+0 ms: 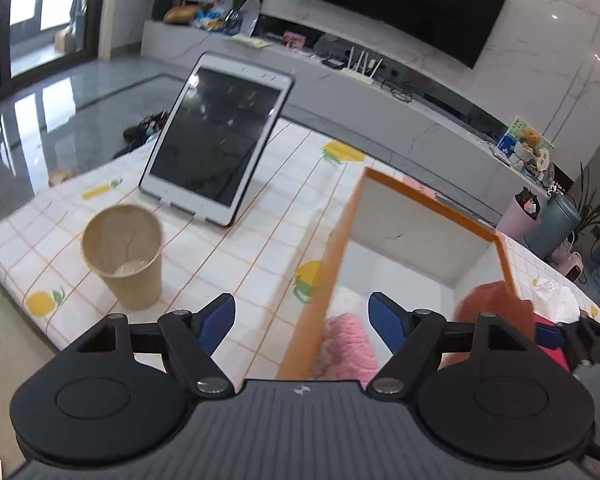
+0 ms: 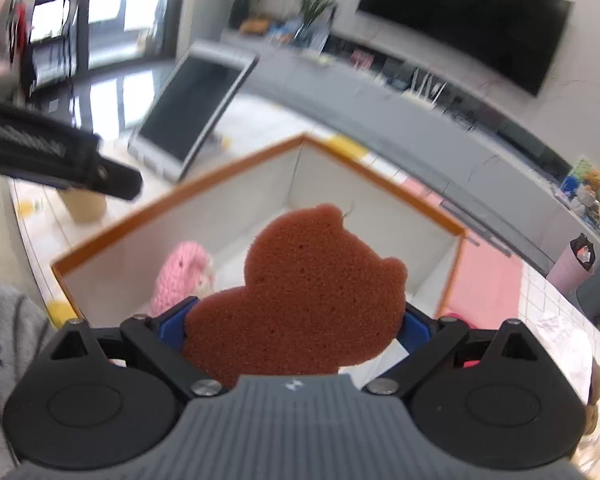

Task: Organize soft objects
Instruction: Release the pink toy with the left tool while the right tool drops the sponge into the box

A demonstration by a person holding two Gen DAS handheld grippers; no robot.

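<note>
No legible text, label or number in either view; small round emblem on each gripper body, possibly a logo, too small and blurred to read

Black tongs, blue pads, grey ribbed housing.

box open-topped, cup, tablet alongside

Table wears a white cloth with an orange grid and lemon prints. On it: tan paper cup upright near the left edge, a white tablet propped tilted on a stand behind the cup, an orange-rimmed white box to the right, crumpled white tissue just beyond the box.
</note>
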